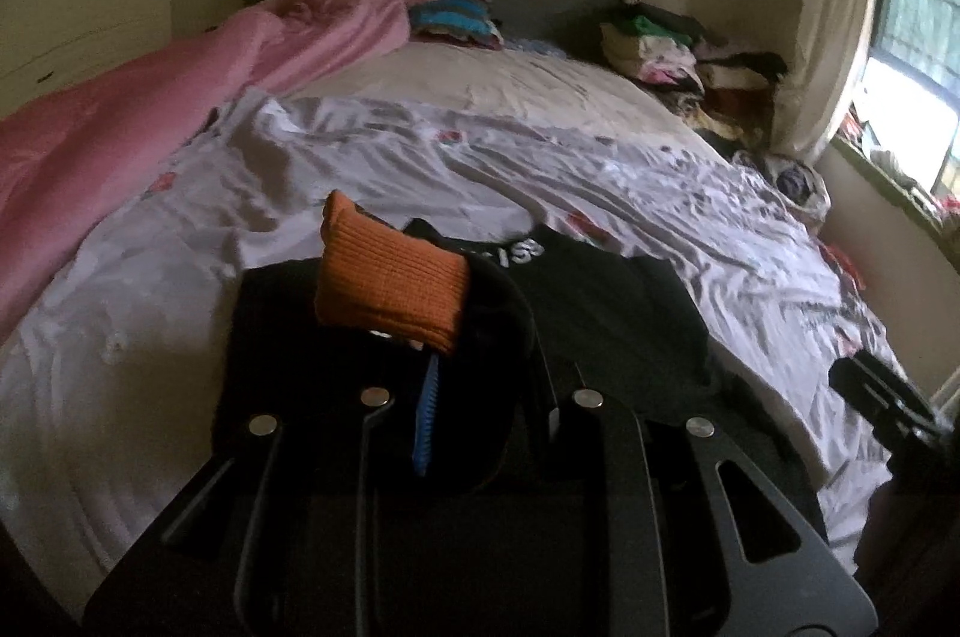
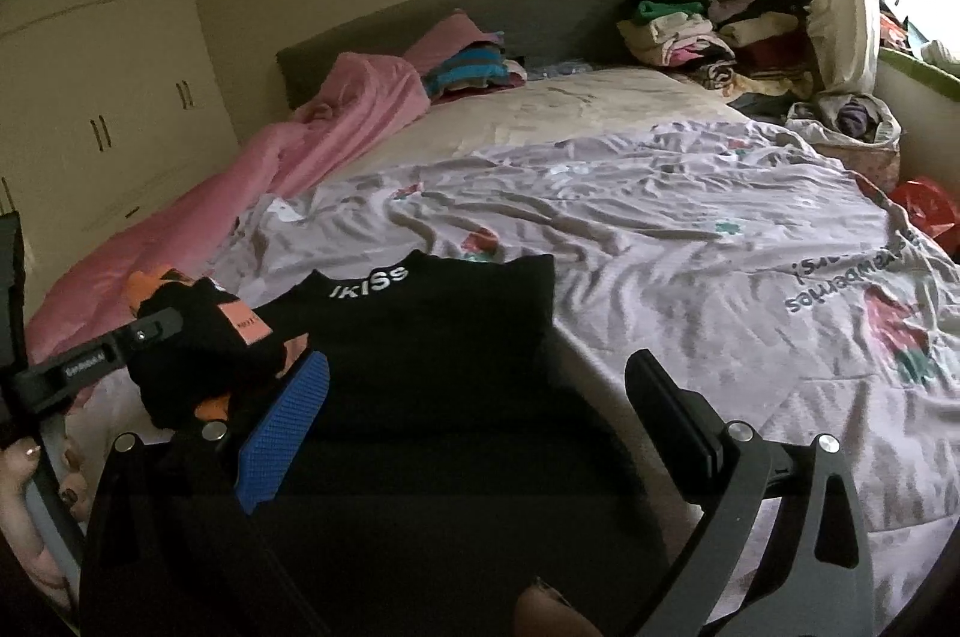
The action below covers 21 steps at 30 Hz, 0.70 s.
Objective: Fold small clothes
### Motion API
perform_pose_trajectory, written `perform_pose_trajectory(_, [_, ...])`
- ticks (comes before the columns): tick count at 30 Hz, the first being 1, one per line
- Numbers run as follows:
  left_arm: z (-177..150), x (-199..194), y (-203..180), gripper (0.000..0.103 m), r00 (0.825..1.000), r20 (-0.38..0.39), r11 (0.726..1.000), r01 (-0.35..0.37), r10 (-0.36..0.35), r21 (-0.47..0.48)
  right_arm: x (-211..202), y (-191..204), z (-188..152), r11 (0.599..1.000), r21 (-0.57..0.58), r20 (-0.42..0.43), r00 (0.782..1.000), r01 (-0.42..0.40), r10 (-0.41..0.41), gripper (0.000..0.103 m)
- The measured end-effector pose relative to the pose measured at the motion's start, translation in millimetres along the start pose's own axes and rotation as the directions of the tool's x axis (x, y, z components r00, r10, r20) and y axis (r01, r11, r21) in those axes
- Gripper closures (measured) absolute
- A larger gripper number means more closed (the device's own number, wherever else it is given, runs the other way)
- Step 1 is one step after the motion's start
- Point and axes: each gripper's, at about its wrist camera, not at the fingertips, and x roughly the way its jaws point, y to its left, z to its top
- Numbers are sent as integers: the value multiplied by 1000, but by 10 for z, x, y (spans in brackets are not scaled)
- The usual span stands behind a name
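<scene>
A black garment [image 2: 444, 337] with white lettering at its collar lies flat on the bedspread [image 2: 690, 241]. My right gripper [image 2: 480, 427] hovers just over its near part, open wide, and nothing is pressed between the blue pad [image 2: 282, 433] and the far finger. My left gripper [image 1: 444, 367] is shut on a bunched black sleeve with an orange ribbed cuff [image 1: 390, 289], held above the garment's left side. In the right wrist view that bundle [image 2: 198, 361] hangs from the left gripper [image 2: 150, 331] at the left. The left fingertips are hidden under the cloth.
A pink blanket [image 2: 300, 145] runs along the bed's left side. Stacks of folded clothes [image 2: 708, 31] sit by the grey headboard [image 2: 540, 7] at the far right, a smaller pile [image 2: 474, 70] in the middle. A cloth bag [image 2: 852, 121] and a window [image 1: 912, 37] are at the right.
</scene>
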Motion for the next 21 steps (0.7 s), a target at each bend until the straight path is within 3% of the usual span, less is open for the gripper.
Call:
perform_pose_trajectory(13, [-276, 322, -296, 85, 988, -104, 989, 120, -112, 83, 97, -161, -117, 998, 0, -48, 996, 69, -69, 5])
perform_pose_trajectory(19, [-405, 409, -405, 58, 950, -181, 958, 273, -254, 91, 222, -215, -162, 995, 27, -94, 991, 100, -97, 4])
perform_pose_trajectory(21, [-455, 408, -451, 44, 939, -198, 947, 306, -282, 103, 276, -235, -180, 993, 38, -114, 988, 109, -104, 4])
